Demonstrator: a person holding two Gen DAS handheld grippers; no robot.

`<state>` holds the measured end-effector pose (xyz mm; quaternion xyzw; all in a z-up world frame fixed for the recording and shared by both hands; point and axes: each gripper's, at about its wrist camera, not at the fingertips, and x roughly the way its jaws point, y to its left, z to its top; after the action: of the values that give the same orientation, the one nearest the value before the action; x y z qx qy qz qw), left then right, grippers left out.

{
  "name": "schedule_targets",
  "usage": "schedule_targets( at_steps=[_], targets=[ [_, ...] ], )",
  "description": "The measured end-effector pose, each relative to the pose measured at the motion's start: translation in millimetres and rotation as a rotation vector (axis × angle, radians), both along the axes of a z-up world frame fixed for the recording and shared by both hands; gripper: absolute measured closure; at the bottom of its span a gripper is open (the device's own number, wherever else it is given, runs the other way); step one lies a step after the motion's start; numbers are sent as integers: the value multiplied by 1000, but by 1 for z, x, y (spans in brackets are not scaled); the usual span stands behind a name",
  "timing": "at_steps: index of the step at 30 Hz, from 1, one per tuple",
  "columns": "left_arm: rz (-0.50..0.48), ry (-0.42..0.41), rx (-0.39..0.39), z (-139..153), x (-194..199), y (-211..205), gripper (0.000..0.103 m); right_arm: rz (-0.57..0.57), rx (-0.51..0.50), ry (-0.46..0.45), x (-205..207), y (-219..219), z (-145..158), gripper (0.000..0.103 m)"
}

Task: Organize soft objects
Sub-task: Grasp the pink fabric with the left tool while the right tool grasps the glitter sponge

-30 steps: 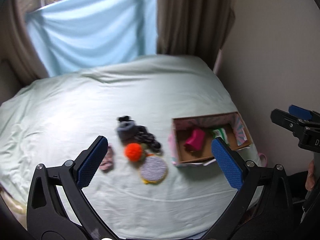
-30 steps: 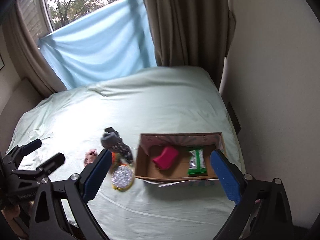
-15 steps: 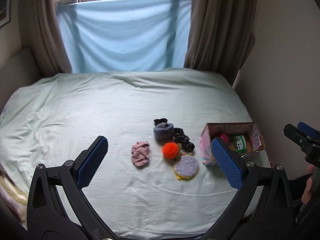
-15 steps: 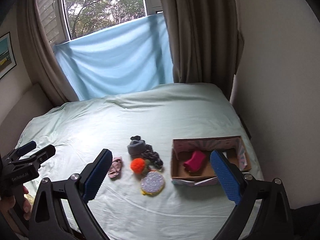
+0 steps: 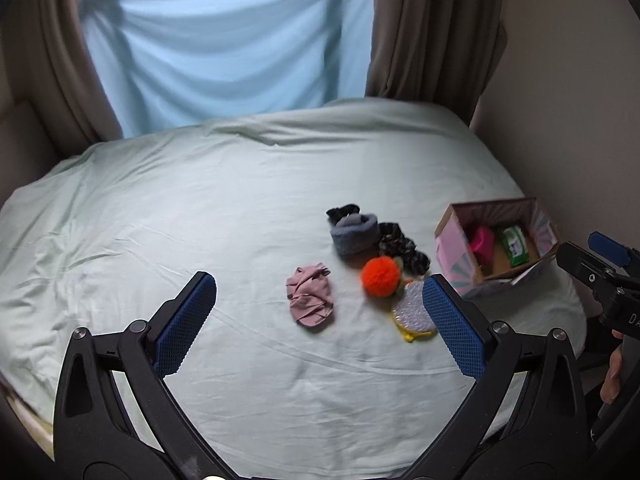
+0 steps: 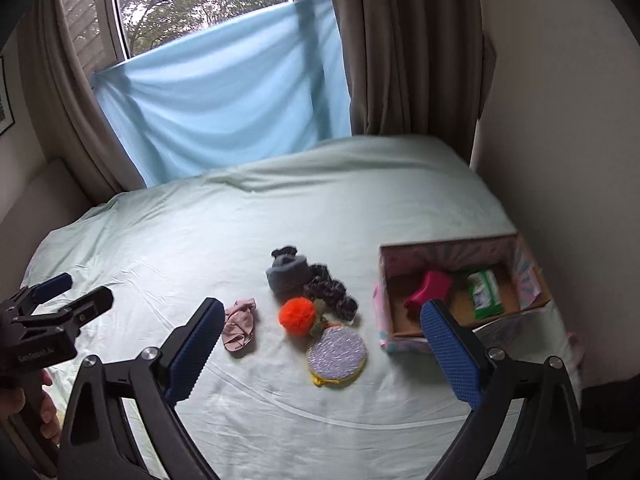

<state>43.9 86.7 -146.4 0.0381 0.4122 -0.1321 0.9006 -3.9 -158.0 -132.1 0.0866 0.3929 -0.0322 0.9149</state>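
Observation:
On the pale green bed sheet (image 5: 200, 208) lie a crumpled pink cloth (image 5: 310, 301) (image 6: 239, 326), an orange pom-pom (image 5: 380, 275) (image 6: 297, 315), a rolled grey sock (image 5: 354, 234) (image 6: 288, 278), dark scrunchies (image 5: 402, 248) (image 6: 330, 292) and a round silvery pad with a yellow rim (image 5: 412, 314) (image 6: 337, 356). A cardboard box (image 5: 448, 224) (image 6: 386, 300) at the right holds a magenta item (image 6: 428, 292) and a green packet (image 6: 485, 290). My left gripper (image 5: 318, 324) hangs open above the cloth. The right gripper (image 6: 320, 356) is open too, above the pad.
A blue sheet (image 6: 224, 108) covers the window, flanked by brown curtains (image 6: 408, 48). A wall (image 6: 560, 120) runs close along the bed's right edge. The other gripper shows at each view's side, with a hand (image 6: 24, 404) on its handle.
Both views have tilted down and come a little nearer to the bed; the objects sit larger and closer. Nothing on the bed has moved. Both grippers stayed open.

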Motion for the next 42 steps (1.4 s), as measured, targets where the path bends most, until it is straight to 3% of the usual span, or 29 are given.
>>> schedule_targets(
  at_steps=[13,20,28,30,32,39,42],
  targets=[
    [-94,80,20,-181,75,-9,0,-19,-21,80,46,24,-177,5],
    [-137,96,30,-261,96,-21,1,-40,-38,113,62,18,-263,5],
    [-138,97,45,-305,115,-34,2,-41,-66,119,77,13,-310,5],
    [-132,114,41,-311,120,-36,5,-39,-74,120,80,13,-316,5],
    [-131,131,57,-319,124,-39,15,-38,-71,120,82,12,-320,5],
    [-132,126,92,-326,125,-38,22,-34,-61,126,83,11,-323,8],
    [-135,122,100,-323,124,-39,32,-11,-70,129,86,16,-324,14]
  ],
)
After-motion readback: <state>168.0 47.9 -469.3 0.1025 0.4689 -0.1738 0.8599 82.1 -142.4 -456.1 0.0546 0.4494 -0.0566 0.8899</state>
